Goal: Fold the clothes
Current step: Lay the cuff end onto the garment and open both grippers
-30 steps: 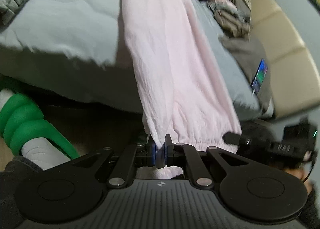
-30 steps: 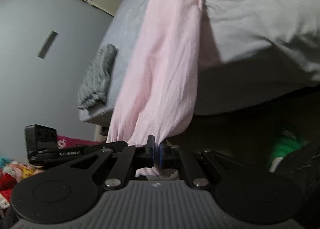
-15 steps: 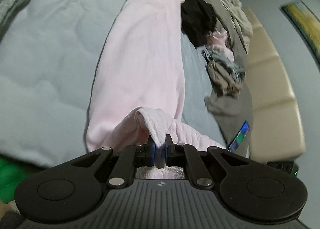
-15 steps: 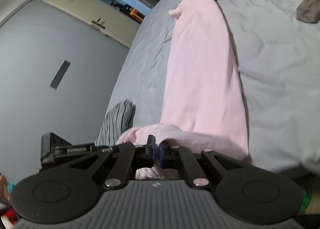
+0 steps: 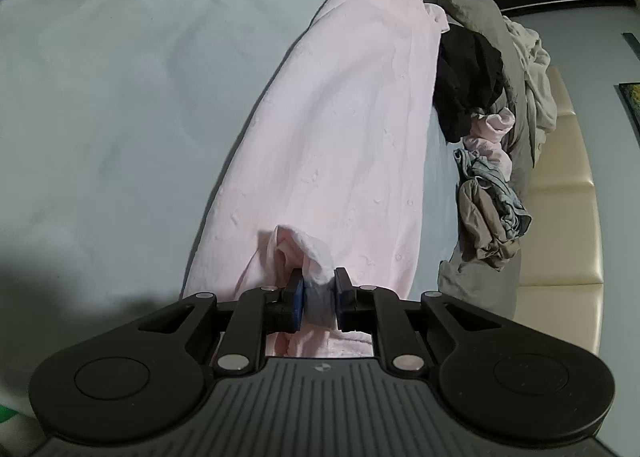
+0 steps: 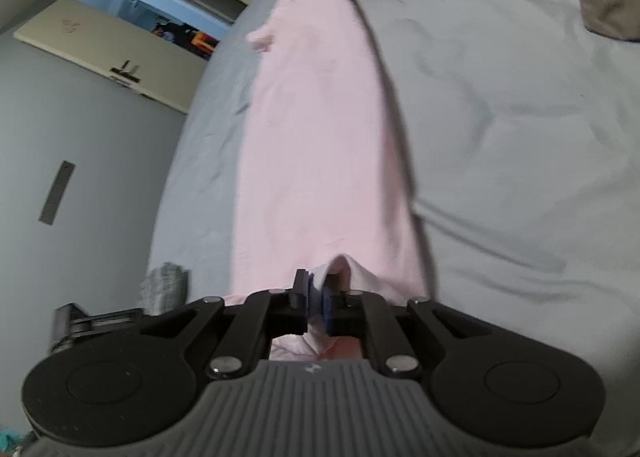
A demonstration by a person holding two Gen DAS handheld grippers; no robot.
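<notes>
A long pale pink garment (image 5: 352, 117) lies stretched along the grey-blue bed, running away from me in both wrist views. Its near hem is doubled back over the rest of the cloth. My left gripper (image 5: 319, 289) has a bunched corner of that hem between its blue pads, and its jaws are opening with the cloth still filling the gap. In the right wrist view the pink garment (image 6: 320, 137) looks the same, and my right gripper (image 6: 317, 297) has the other hem corner pinched while its jaws open too.
A pile of unfolded clothes (image 5: 500, 185), grey, black and pink, lies along the bed's right side by a beige padded headboard (image 5: 568, 177). A grey striped garment (image 6: 164, 281) sits at the bed's left edge. Bare sheet (image 6: 500, 137) spreads to the right; a door (image 6: 112, 49) stands behind.
Both grippers carried the garment's hanging hem up over the bed edge and forward onto the laid-out cloth. Both pairs of jaws have widened slightly around the hem.
</notes>
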